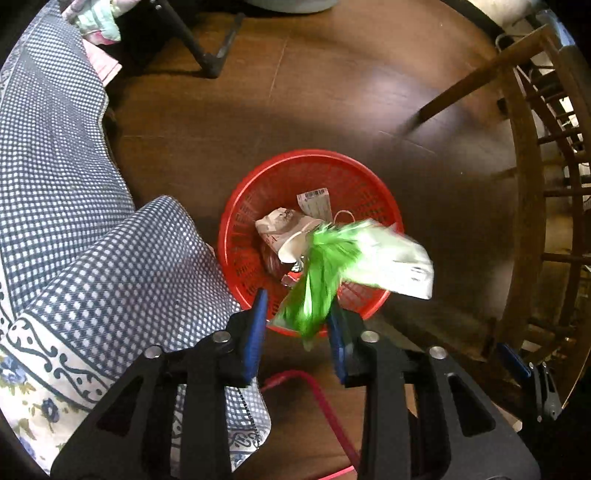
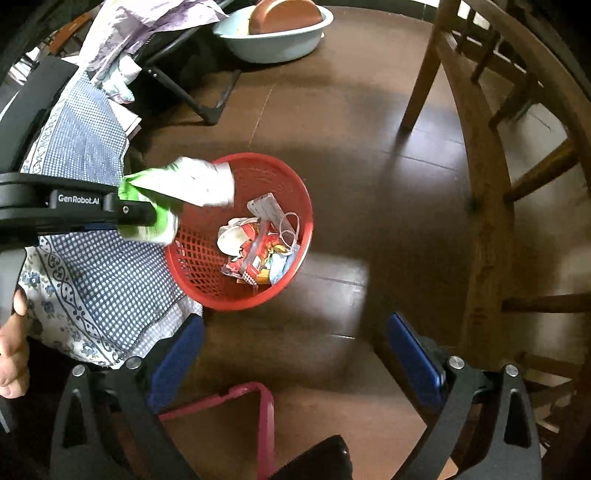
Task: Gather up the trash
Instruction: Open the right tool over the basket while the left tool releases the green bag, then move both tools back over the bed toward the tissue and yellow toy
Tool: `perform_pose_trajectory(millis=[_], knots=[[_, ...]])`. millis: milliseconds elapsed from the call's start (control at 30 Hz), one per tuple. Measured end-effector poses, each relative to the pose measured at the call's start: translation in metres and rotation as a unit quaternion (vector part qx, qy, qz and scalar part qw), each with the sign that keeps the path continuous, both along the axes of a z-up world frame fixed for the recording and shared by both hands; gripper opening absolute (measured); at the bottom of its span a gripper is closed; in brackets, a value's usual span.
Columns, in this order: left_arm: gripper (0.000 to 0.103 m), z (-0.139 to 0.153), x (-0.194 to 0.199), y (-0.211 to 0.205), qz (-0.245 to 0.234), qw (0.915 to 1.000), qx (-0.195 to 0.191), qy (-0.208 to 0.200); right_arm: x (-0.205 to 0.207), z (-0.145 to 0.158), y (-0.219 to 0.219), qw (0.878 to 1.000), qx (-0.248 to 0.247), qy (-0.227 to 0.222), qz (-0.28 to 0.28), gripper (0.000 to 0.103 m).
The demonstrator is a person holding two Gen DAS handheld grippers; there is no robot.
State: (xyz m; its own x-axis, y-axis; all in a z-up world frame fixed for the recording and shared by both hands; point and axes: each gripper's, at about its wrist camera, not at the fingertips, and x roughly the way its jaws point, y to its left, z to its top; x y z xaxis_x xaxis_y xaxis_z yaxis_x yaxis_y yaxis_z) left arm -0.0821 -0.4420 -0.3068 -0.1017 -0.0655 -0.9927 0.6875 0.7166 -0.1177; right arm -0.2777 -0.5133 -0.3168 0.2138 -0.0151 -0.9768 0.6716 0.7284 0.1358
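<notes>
A red plastic mesh basket [image 1: 343,168] stands on the dark wood floor and holds several crumpled wrappers and papers [image 1: 291,229]. It also shows in the right wrist view [image 2: 207,266]. My left gripper [image 1: 297,314] hovers over the basket's near rim with its jaws parted. A green and white wrapper [image 1: 354,254] lies blurred between and beyond its blue fingers, touching the right one; it also shows in the right wrist view [image 2: 184,184] at the left gripper's tip. My right gripper [image 2: 295,347] is open and empty, above the floor near the basket.
A blue checked cloth [image 1: 66,206] drapes down at the left, touching the basket. A wooden chair [image 2: 484,192] stands at the right. A pale basin [image 2: 273,33] and black metal legs [image 2: 207,88] are at the far side. A pink frame [image 2: 258,406] lies below.
</notes>
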Motion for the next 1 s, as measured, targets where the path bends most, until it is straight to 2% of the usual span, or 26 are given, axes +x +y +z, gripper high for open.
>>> perform_pose_trajectory(millis=[33, 100, 333, 467, 533, 667, 800, 900, 1000], knots=[[0.065, 0.001, 0.0, -0.001, 0.0, 1.0, 0.002, -0.003, 0.0, 0.0, 0.0, 1.0, 0.002, 0.0, -0.002, 0.097], [0.079, 0.005, 0.0, -0.002, 0.002, 0.9998, 0.001, -0.019, 0.001, 0.0, -0.001, 1.0, 0.003, -0.003, -0.004, 0.097], [0.085, 0.026, -0.002, -0.006, 0.004, 0.9994, -0.021, -0.029, 0.003, 0.01, -0.002, 1.0, -0.001, -0.006, 0.001, 0.097], [0.085, 0.063, -0.008, -0.003, 0.003, 0.9967, -0.068, -0.045, 0.004, 0.019, -0.001, 1.0, -0.004, -0.004, 0.005, 0.097], [0.085, 0.096, -0.016, 0.0, -0.007, 0.9923, -0.104, -0.066, 0.004, 0.025, 0.001, 1.0, -0.003, -0.007, 0.005, 0.097], [0.085, 0.16, -0.029, 0.014, -0.021, 0.9793, -0.176, -0.097, 0.003, 0.04, 0.007, 1.0, -0.005, -0.015, 0.006, 0.097], [0.092, 0.229, -0.032, 0.052, -0.002, 0.9593, -0.242, -0.145, 0.006, 0.06, 0.015, 0.999, -0.015, -0.026, 0.013, 0.097], [0.094, 0.269, -0.028, 0.096, 0.021, 0.9424, -0.26, -0.209, 0.01, 0.08, 0.024, 0.999, -0.03, -0.035, 0.024, 0.097], [0.094, 0.289, -0.009, 0.143, 0.065, 0.9308, -0.257, -0.252, 0.019, 0.107, 0.036, 0.997, -0.05, -0.052, 0.038, 0.097]])
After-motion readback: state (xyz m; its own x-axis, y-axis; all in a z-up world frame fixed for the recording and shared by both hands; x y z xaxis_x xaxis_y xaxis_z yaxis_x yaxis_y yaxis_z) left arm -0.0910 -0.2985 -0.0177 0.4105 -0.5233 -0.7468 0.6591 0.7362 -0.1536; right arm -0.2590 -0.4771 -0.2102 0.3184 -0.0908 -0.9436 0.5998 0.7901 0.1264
